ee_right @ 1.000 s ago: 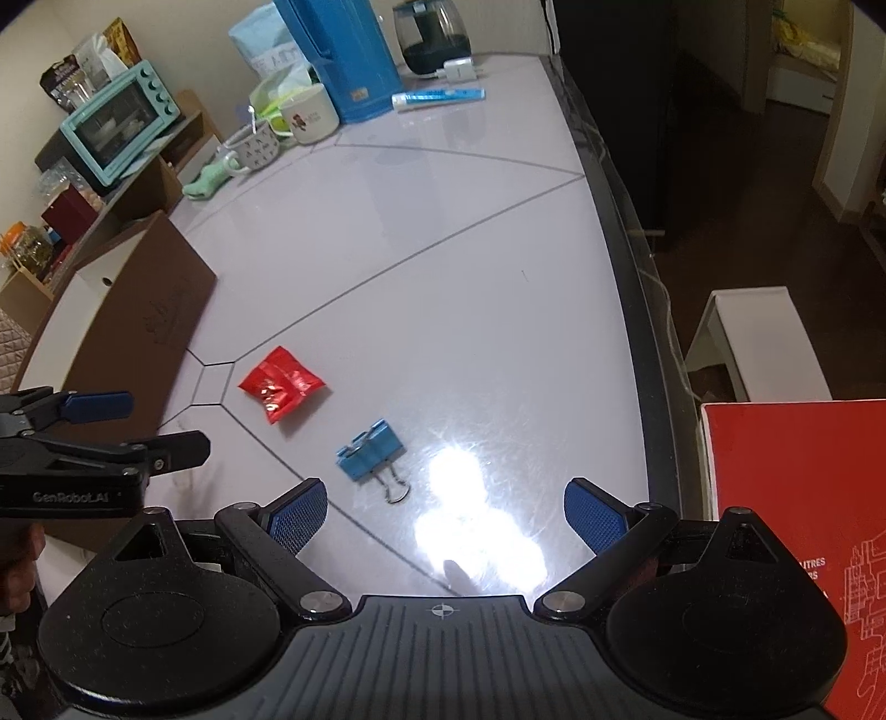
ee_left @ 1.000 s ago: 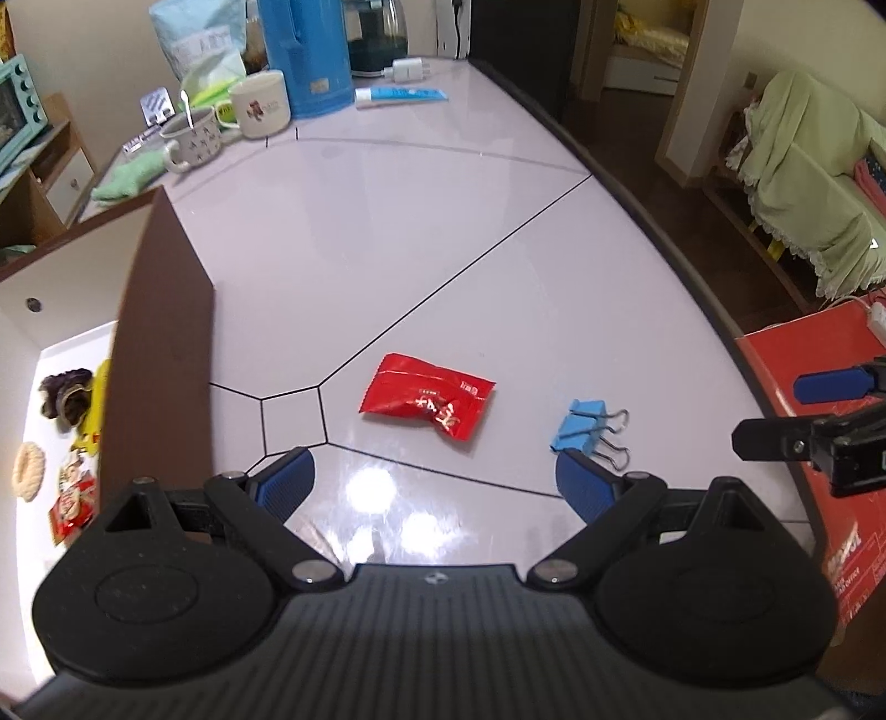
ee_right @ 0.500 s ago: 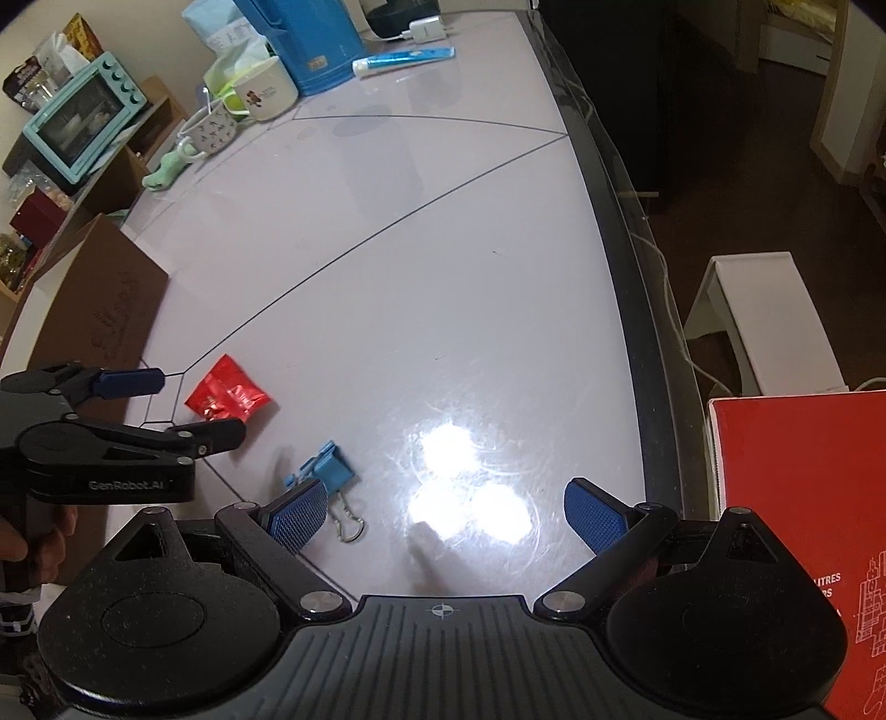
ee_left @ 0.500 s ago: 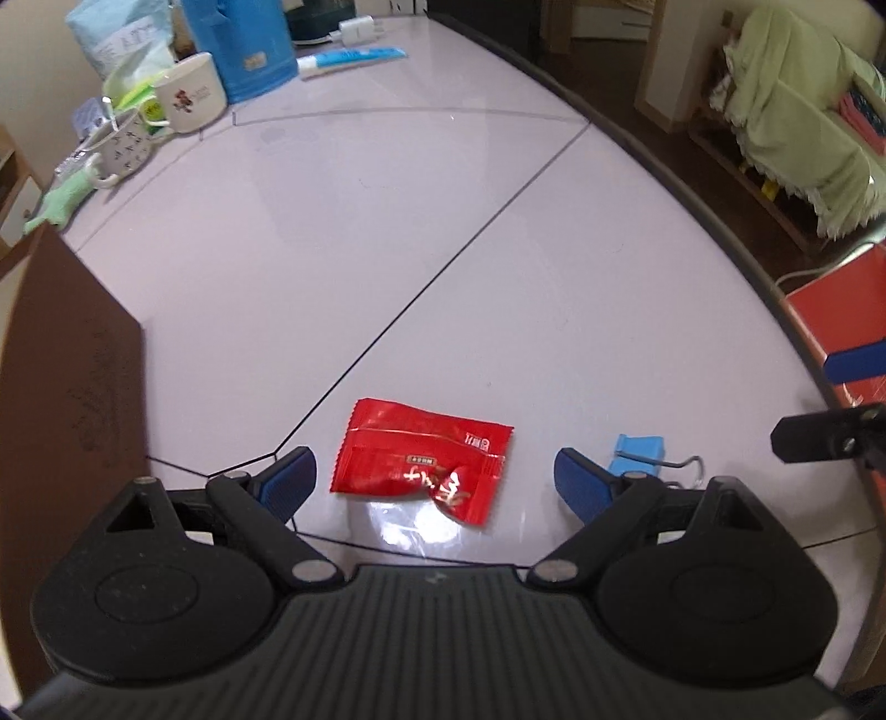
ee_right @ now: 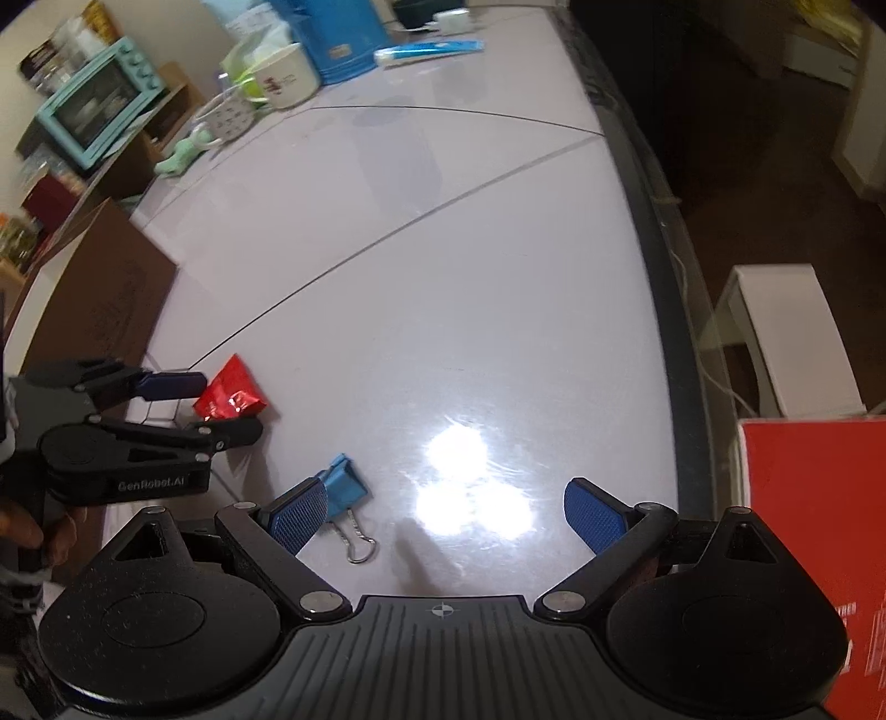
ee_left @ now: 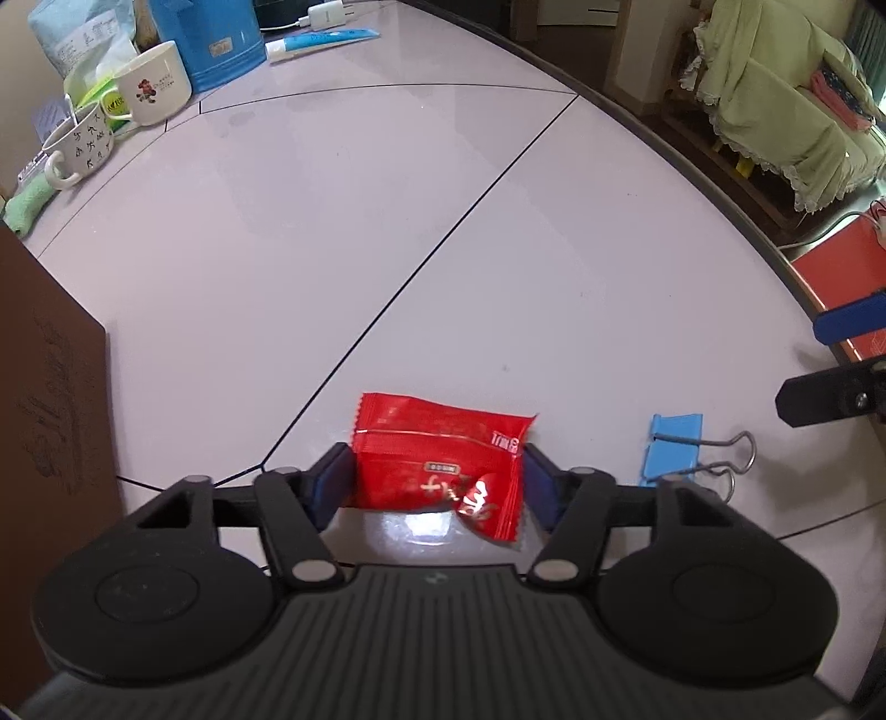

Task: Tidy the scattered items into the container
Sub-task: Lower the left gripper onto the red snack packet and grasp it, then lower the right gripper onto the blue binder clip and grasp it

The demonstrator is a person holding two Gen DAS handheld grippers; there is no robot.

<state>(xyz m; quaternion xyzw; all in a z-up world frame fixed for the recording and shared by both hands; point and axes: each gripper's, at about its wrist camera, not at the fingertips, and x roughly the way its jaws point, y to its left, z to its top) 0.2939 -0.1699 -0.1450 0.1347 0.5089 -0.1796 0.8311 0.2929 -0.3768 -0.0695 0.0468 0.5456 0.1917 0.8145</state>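
A glossy pale table (ee_left: 343, 232) with thin dark seam lines is carrying a red snack packet (ee_left: 437, 459) and a blue binder clip (ee_left: 673, 448) lying near its front. Mugs (ee_left: 152, 83), a blue jug (ee_left: 213, 39) and a toothpaste tube (ee_left: 321, 41) are standing or lying at its far end, and a brown box (ee_left: 50, 421) is sitting at its left.

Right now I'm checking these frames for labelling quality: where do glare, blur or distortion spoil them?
Left wrist view: a lamp reflection whitens the glossy white table just under the red foil snack packet; fisheye bends the table edge. Right wrist view: bigger glare patches lie right of the blue binder clip; the red box at the frame edge looks smeared.
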